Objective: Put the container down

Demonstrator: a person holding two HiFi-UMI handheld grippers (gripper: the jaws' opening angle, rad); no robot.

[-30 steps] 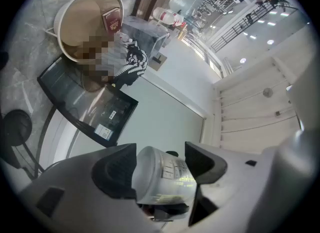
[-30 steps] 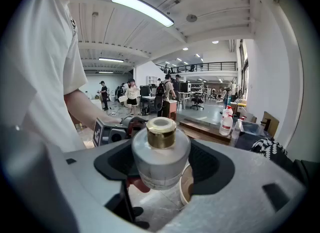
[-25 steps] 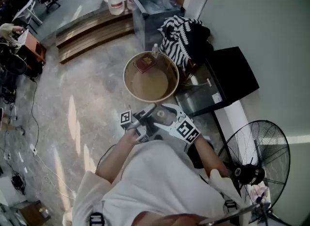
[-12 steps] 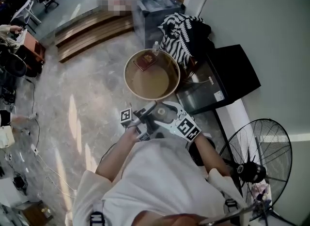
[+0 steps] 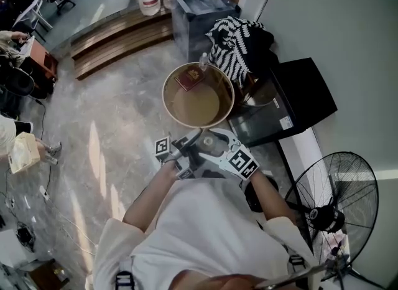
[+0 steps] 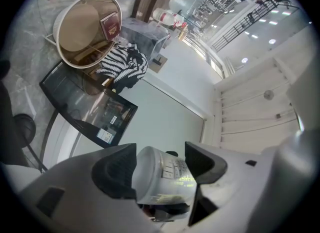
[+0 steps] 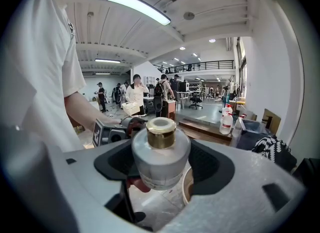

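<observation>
The container [image 7: 160, 159] is a frosted glass bottle with a gold neck, held in front of the person's chest. My right gripper [image 7: 162, 164] is shut on it, its dark pads [image 7: 116, 164] pressed to both sides of the body. The left gripper view shows the same container [image 6: 162, 177], lying sideways with a printed label, squeezed between the jaws of my left gripper [image 6: 160, 169]. In the head view both grippers meet above the floor, left gripper [image 5: 185, 152] and right gripper [image 5: 217, 152], and they hide the bottle.
A round beige tub [image 5: 166, 96] with a red book [image 5: 189, 78] stands on the marble floor just ahead. A striped cloth [image 5: 239, 46], a black glass cabinet [image 5: 292, 96] and a standing fan [image 5: 333, 201] are to the right. A grey bin [image 5: 199, 9] and wooden steps [image 5: 118, 37] lie beyond.
Both grippers stay together on the container, almost still. The view has drifted slightly, and a person carrying a bag has walked in at the left edge.
</observation>
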